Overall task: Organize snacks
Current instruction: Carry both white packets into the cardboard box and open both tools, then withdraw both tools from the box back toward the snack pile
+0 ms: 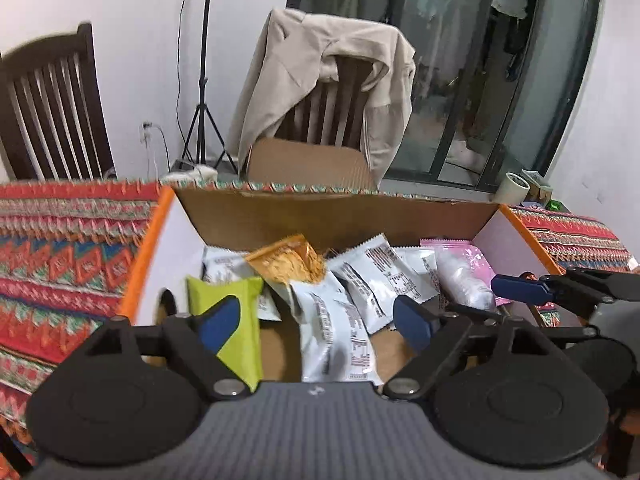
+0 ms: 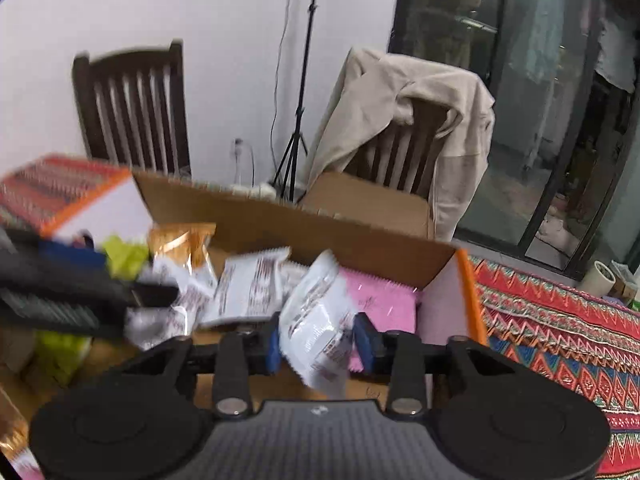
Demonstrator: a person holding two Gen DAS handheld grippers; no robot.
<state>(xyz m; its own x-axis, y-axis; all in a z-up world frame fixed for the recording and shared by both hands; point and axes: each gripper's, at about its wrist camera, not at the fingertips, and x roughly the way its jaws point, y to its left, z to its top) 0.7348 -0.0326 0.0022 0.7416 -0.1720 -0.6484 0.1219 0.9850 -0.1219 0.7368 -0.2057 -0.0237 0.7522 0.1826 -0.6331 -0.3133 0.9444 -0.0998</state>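
Box top: the cardboard box [image 1: 320,216] is open above, entry free from overhead.
Box floor: bare cardboard at 6 o'clock; snack packets [image 1: 360,280] heaped from 9 to 3 o'clock.
Walls: side flap [image 1: 168,248] at 9 o'clock, back wall at 12.
Outside: patterned tablecloth [image 1: 60,260] bare at 9 o'clock; tape roll [image 1: 516,188] at 2 o'clock.

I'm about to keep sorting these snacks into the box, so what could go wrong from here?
1. The right claw pinches the white snack packet by its lower part only; it could slip or twist loose.
2. The left claw hangs open close over the green packet inside the cardboard box, with the right claw nearby, so they might bump.
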